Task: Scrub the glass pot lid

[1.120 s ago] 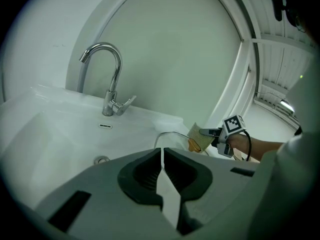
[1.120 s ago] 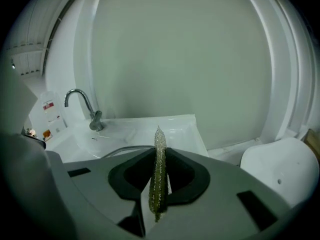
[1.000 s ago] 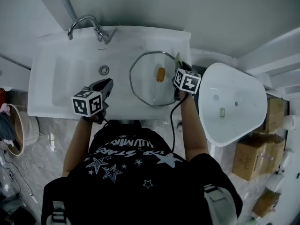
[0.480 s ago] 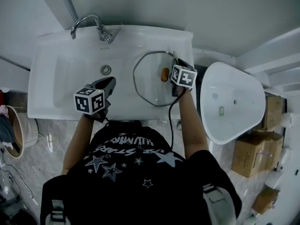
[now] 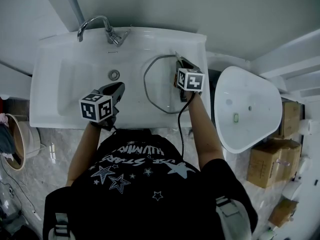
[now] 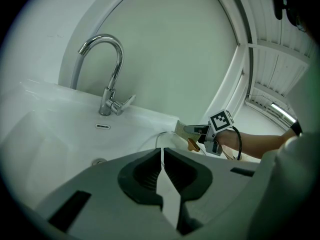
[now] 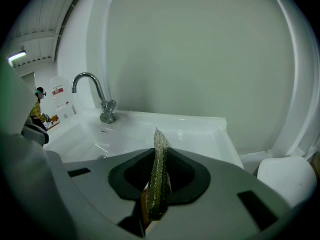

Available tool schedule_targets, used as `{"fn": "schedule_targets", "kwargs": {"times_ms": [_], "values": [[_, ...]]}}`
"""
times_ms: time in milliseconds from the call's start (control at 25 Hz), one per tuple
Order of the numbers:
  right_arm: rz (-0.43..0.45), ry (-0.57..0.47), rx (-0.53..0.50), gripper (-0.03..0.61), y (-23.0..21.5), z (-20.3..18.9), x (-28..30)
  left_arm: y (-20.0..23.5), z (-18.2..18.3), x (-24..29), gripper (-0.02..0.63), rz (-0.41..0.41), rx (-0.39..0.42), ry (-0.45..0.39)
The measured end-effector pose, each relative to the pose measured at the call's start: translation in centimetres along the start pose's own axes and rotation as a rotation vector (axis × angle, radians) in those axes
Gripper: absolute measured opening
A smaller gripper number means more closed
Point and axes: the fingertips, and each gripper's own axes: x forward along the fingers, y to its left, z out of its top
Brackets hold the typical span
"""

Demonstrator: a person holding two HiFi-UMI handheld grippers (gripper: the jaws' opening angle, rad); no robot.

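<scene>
The glass pot lid lies flat on the right part of the white sink, its metal rim showing round it. My right gripper hovers over the lid's far right side, shut on a green-silver scouring pad that sticks out past the jaws. The lid's orange knob shows just below that gripper in the left gripper view. My left gripper is at the sink's front edge, left of the lid, shut with nothing in it.
A chrome faucet stands at the back of the sink, with the drain in front of it. A white toilet sits to the right, and cardboard boxes are on the floor beyond it.
My right gripper with the pad has moved left and toward the back over the lid, now covering the knob in the head view. The left gripper has stayed put.
</scene>
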Motion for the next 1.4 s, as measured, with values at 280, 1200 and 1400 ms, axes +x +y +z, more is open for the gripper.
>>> {"fn": "schedule_targets", "kwargs": {"times_ms": [280,1200,1400], "values": [[0.057,0.004,-0.073,0.067,2.7,0.5,0.7,0.5,0.2,-0.2,0.025,0.000,-0.002,-0.001],[0.279,0.037,-0.302,0.067,8.6,0.4,1.4,0.3,0.4,-0.1,0.025,-0.025,-0.008,0.001],[0.278,0.035,-0.299,0.067,8.4,0.5,1.2,0.0,0.5,0.1,0.025,-0.033,-0.007,0.001]]}}
